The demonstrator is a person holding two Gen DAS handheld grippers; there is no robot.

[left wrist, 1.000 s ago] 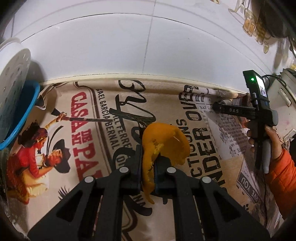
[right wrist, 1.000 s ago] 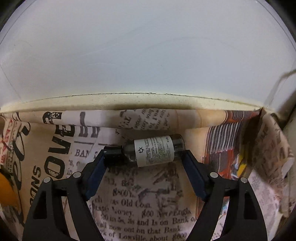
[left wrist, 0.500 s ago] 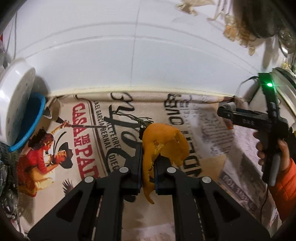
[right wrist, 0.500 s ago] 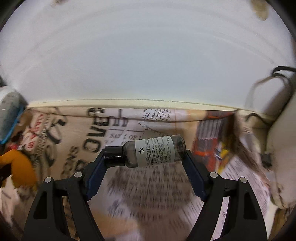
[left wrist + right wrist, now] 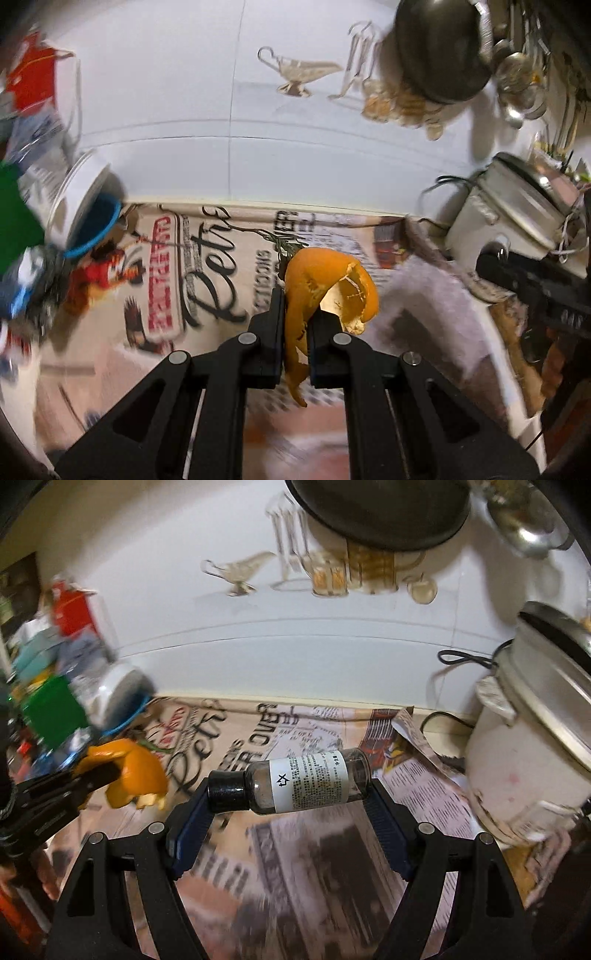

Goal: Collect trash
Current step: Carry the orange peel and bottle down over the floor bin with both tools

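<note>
My left gripper [image 5: 297, 325] is shut on a curled orange peel [image 5: 328, 280] and holds it above the newspaper-covered counter [image 5: 207, 273]. The peel [image 5: 136, 771] and the left gripper [image 5: 92, 775] also show at the left of the right wrist view. My right gripper [image 5: 291, 794] is shut on a small clear bottle [image 5: 295, 786] with a black cap and white label, held crosswise end to end, above the counter. The right gripper's body [image 5: 535, 291] shows at the right of the left wrist view.
A white rice cooker [image 5: 532, 746] with a black cord stands at the right. A blue bowl [image 5: 99, 229] under a white lid, plus cluttered items, sits at the left. A dark pan [image 5: 439, 48] and utensils hang on the white tiled wall [image 5: 229, 155].
Both grippers have risen and pulled back from the wall with their loads. More of the wall, hanging pan and rice cooker has come into view.
</note>
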